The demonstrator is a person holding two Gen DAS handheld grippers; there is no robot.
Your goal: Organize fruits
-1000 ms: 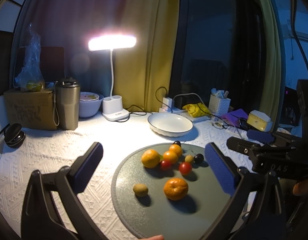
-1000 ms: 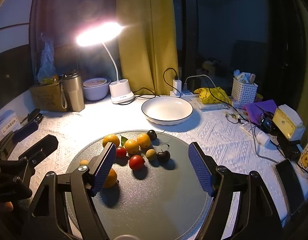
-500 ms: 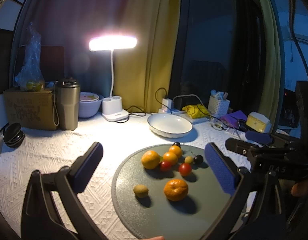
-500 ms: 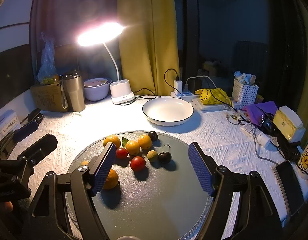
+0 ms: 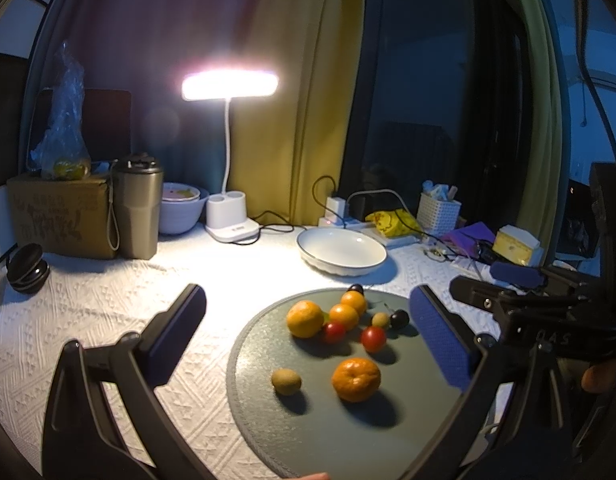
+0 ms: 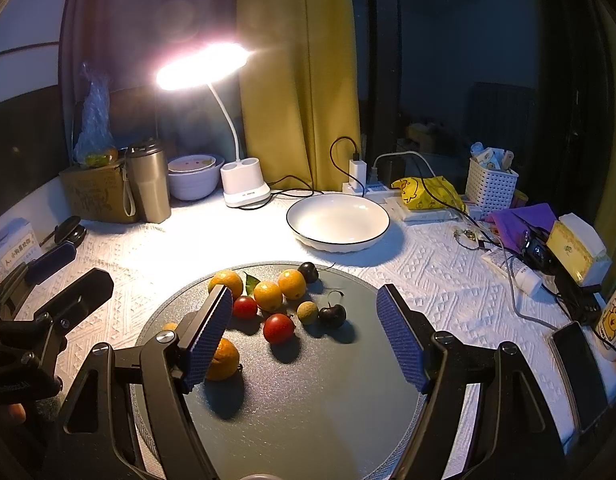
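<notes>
Nine small fruits lie on the round grey-green mat (image 6: 308, 412) on the white textured table (image 6: 427, 272), nothing yet in the empty white bowl (image 6: 337, 220) beyond. The left tongs (image 5: 308, 332) hover spread wide and empty, left of the mat. The right tongs (image 6: 304, 336), likewise agape and empty, hang low over it; the red cherry tomato (image 6: 278, 328) lies straight ahead between their blue pads, so the right hand is likely nearer.

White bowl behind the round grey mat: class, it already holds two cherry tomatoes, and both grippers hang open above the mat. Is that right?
Not quite. The white bowl is empty; the right wrist view shows its bare inside. The two cherry tomatoes lie on the round grey mat among the other fruit. The rest holds: the left gripper and the right gripper both hang open above the mat.
</notes>
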